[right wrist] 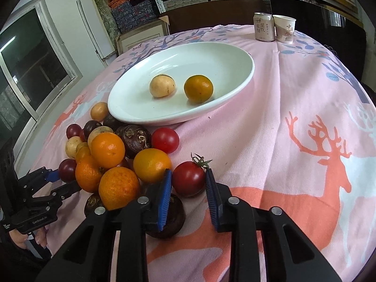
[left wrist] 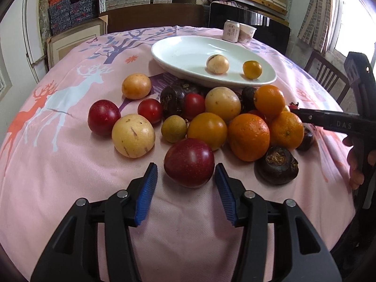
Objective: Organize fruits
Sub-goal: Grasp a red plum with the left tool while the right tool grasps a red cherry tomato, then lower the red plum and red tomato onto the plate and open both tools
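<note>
A pile of fruit lies on the pink cloth in front of a white oval plate (left wrist: 188,54) (right wrist: 225,54). The plate holds a pale yellow fruit (left wrist: 217,64) (right wrist: 162,85) and a small orange (left wrist: 252,69) (right wrist: 198,88). My left gripper (left wrist: 186,174) is open, its blue pads on either side of a dark red plum (left wrist: 189,162) without touching it. My right gripper (right wrist: 188,178) is open around a red tomato with a green stem (right wrist: 189,178). Oranges (left wrist: 249,136) (right wrist: 118,188), yellow fruits (left wrist: 133,135) and dark water chestnuts (left wrist: 276,164) (right wrist: 135,138) lie between.
A drink can (left wrist: 231,31) (right wrist: 264,27) and a paper cup (left wrist: 246,33) (right wrist: 284,28) stand at the table's far edge. A dark chair (left wrist: 326,75) stands at the right. Shelves with boxes fill the back wall.
</note>
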